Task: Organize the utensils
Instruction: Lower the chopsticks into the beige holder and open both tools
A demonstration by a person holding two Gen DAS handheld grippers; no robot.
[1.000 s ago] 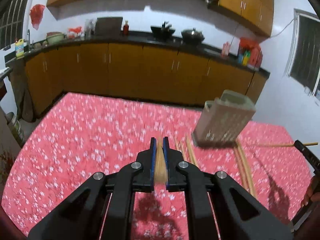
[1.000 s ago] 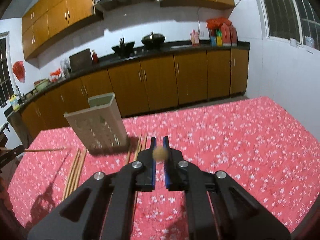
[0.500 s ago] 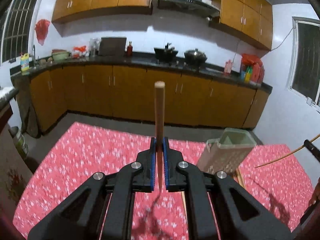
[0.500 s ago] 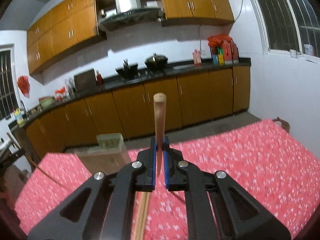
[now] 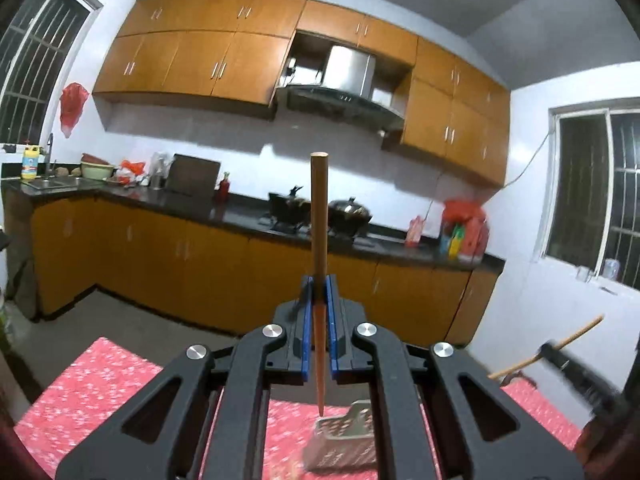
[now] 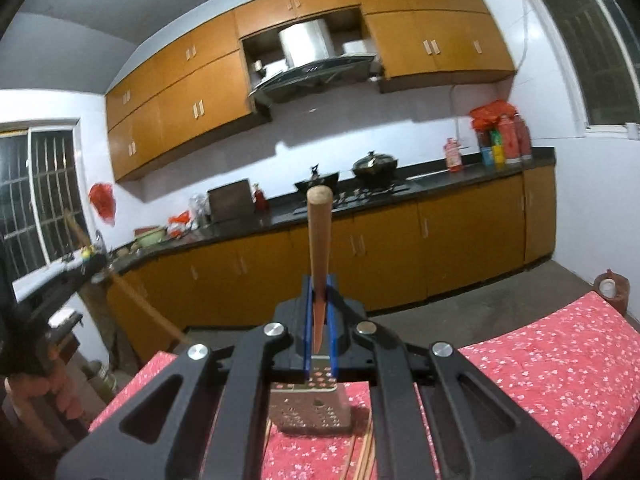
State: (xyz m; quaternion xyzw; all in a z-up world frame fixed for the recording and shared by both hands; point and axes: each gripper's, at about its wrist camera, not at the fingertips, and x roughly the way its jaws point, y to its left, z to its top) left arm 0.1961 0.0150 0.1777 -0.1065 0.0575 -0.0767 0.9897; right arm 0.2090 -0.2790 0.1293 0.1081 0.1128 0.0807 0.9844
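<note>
- Kitchen backdrop: orange-brown cabinets (image 5: 188, 60) above and below a dark countertop (image 6: 448, 178); range hood (image 5: 340, 100) over a stove carrying two dark pots (image 6: 374, 164); barred windows on the side walls.
- Desk (image 6: 560, 360) under a red cloth with small white flowers, low in both wrist views.
- Left gripper (image 5: 319, 320): blue-padded jaws clenched on a wooden chopstick (image 5: 319, 216). Stick stands upright, thick blunt end up, thin tip pointing down through the jaws.
- In the left view that tip hangs just above a grey perforated utensil holder (image 5: 344, 440), which stands on the cloth and looks blurred. Cannot tell whether tip and holder touch.
- Right gripper (image 6: 319, 320): jaws likewise clenched on a second chopstick (image 6: 319, 240), upright, blunt end up, tip down between the pads.
- In the right view the holder (image 6: 310, 408) sits directly beyond the jaws, its open rim under the stick's tip.
- Loose chopsticks (image 6: 366, 456) lie flat on the cloth just near of the holder, partly hidden by the gripper frame.
- Right gripper appears at the right edge of the left view, its stick slanting; left gripper appears at the left edge of the right view with the person's hand (image 6: 36, 388) on it.
</note>
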